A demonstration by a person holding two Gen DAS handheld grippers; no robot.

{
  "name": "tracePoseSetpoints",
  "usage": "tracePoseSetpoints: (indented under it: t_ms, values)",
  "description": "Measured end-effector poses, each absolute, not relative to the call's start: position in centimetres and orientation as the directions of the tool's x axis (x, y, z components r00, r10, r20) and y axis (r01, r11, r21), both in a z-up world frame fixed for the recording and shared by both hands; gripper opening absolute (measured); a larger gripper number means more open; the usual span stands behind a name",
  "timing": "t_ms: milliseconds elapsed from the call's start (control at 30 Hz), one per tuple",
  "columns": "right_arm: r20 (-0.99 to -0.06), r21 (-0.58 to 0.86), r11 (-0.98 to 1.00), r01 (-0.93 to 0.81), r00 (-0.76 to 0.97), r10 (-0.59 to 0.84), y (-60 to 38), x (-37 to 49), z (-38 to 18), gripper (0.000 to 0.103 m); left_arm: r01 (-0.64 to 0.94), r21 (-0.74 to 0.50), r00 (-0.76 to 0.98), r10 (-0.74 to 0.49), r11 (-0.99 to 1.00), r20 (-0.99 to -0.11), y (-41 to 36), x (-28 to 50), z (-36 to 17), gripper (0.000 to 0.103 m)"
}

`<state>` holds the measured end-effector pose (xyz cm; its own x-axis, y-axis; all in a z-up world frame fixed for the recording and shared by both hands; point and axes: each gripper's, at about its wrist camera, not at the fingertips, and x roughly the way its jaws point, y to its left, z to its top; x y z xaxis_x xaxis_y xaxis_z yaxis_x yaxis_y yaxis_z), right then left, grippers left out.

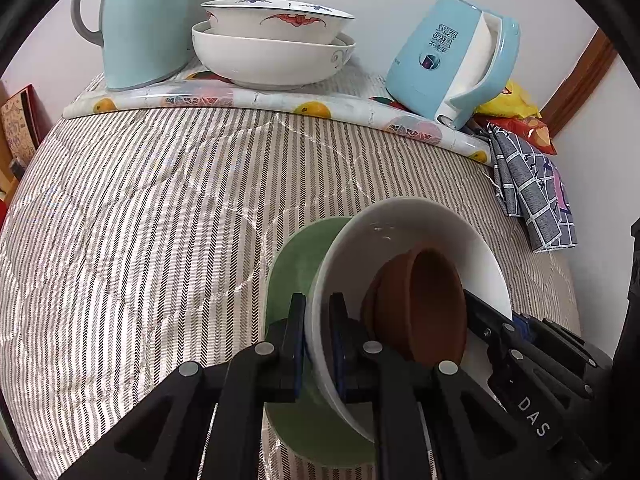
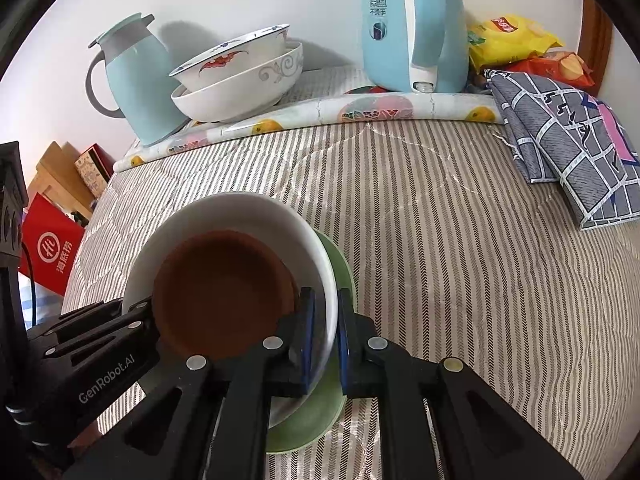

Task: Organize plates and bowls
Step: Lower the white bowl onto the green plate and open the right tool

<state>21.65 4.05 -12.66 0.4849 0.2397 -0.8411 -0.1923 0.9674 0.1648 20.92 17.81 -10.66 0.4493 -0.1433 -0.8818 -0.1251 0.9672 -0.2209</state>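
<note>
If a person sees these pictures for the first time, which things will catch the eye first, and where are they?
In the foreground, both tools, the left tool and the right tool, clamp the rim of a white bowl that holds a brown bowl and sits on a green plate, over the striped quilt. At the back, two stacked white bowls stand between a pale green jug and a blue kettle.

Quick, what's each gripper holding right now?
Left gripper: shut on the white bowl rim.
Right gripper: shut on the same white bowl's rim.
</note>
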Motion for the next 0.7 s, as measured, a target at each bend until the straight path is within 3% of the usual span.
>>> tracePoseSetpoints:
  t_ms: [700]
  values:
    - [-0.844,0.177,0.963,-0.202,0.472,0.254,3.8,19.8,-12.7,0.012,-0.106,-0.195,0.412,-0.135,0.975,-0.901,17.4,19.0,-10.4,0.015]
